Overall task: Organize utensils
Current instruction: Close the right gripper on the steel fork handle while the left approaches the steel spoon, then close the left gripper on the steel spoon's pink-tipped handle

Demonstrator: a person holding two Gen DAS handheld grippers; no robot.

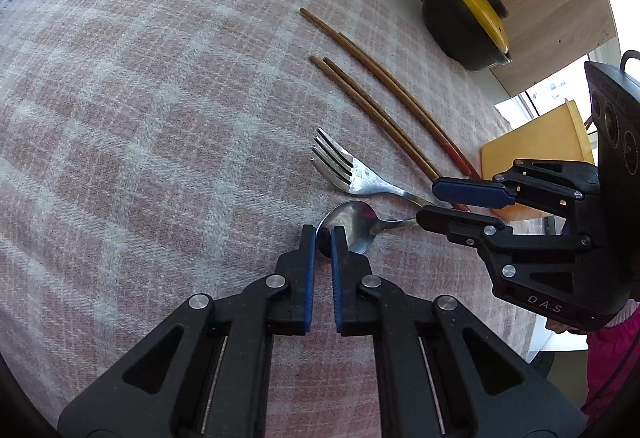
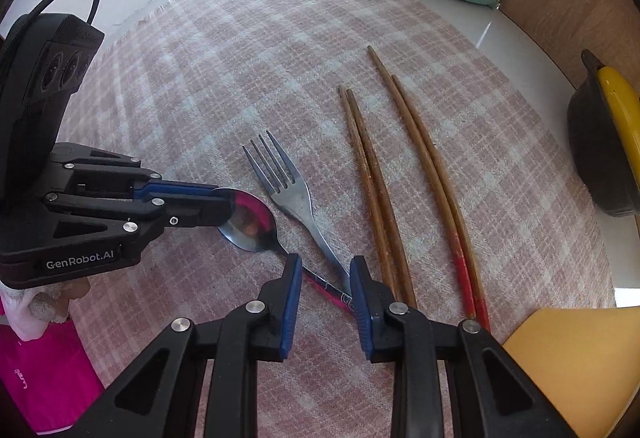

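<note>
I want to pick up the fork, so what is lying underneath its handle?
The fork rests on the checked cloth, and its handle crosses the spoon handle near the right tongs. Which handle lies on top cannot be told; the right finger covers the crossing.

Left gripper (image 1: 323, 234): jaws narrowly parted, blue pads (image 1: 309, 274) near parallel, tips low at desk level. Closure on anything: cannot tell. Right gripper (image 2: 325, 270): jaws apart, wide gap between pads (image 2: 291, 308), nothing clamped. Grippers converge, tips near each other, axes roughly perpendicular.
</note>
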